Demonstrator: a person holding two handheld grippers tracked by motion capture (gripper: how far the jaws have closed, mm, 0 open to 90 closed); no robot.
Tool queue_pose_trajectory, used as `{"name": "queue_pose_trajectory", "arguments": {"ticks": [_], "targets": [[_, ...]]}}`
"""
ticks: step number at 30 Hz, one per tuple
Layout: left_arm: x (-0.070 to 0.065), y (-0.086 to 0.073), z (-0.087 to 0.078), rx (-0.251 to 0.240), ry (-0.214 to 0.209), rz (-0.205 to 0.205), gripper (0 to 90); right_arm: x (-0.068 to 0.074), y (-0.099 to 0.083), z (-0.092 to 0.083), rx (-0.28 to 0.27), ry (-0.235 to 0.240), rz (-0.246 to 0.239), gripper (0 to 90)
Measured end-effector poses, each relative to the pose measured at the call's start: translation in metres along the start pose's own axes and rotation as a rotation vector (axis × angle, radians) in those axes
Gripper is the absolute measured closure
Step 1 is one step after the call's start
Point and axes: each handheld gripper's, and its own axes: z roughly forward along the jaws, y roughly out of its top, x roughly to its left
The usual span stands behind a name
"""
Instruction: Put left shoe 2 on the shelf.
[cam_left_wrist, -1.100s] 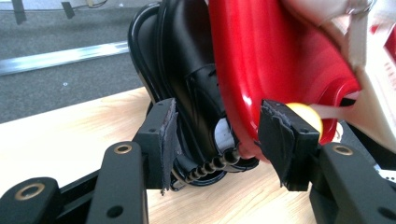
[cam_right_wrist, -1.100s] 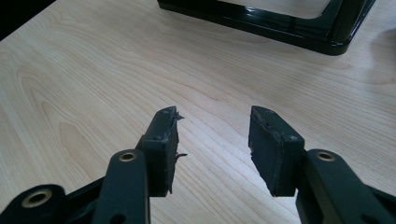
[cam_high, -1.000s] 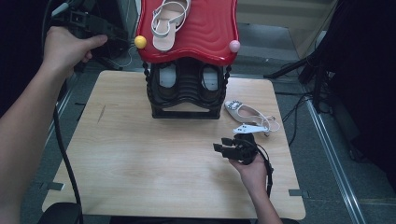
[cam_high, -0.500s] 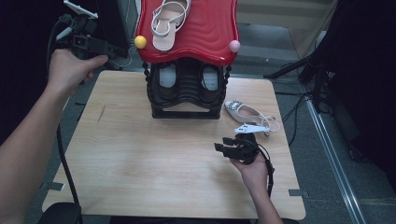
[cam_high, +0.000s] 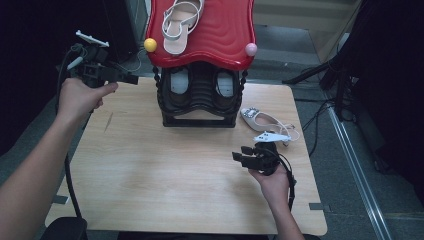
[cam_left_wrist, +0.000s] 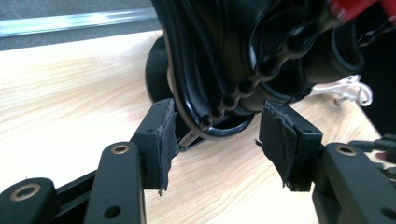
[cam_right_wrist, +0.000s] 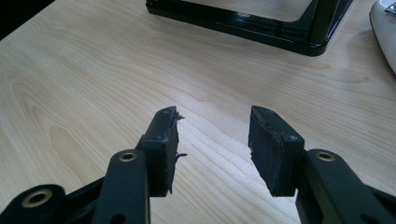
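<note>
Hovering at the table's far left corner, the left gripper points toward a black shoe rack, its jaws wide and empty.

The right gripper rests low over the wooden table, jaws also wide with nothing between them. The rack's red top carries a pale sandal, partly cut off at the frame's edge; dark shoes inside are hard to make out. A white shoe lies beside the rack, partly hidden behind the right gripper.
</note>
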Motion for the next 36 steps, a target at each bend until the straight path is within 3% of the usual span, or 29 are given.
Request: {"name": "queue_pose_trajectory", "arguments": {"ticks": [6, 11, 16, 22, 29, 33, 36], "targets": [[0.003, -0.020, 0.012, -0.005, -0.027, -0.013, 46.3, -0.001, 0.000, -0.001, 0.001, -0.015, -0.007, 53.8], [0.004, -0.039, 0.027, 0.023, -0.007, -0.010, 46.3, -0.003, 0.000, -0.002, -0.003, -0.021, 0.000, 53.9], [0.005, -0.053, 0.039, 0.035, -0.014, -0.018, 46.3, -0.005, 0.001, -0.003, -0.005, -0.024, 0.003, 54.3], [0.002, -0.070, 0.046, 0.044, -0.016, 0.001, 46.3, -0.008, 0.002, -0.004, -0.010, -0.033, 0.006, 54.4], [-0.002, -0.091, 0.054, 0.049, -0.025, -0.007, 46.0, -0.013, 0.004, -0.004, -0.015, -0.047, 0.015, 54.9], [-0.004, -0.102, 0.058, 0.057, 0.004, 0.007, 45.7, -0.017, 0.006, -0.005, -0.019, -0.061, 0.016, 57.1], [-0.005, -0.108, 0.061, 0.063, -0.012, 0.015, 45.3, -0.020, 0.007, -0.004, -0.015, -0.062, 0.027, 58.4]]}}
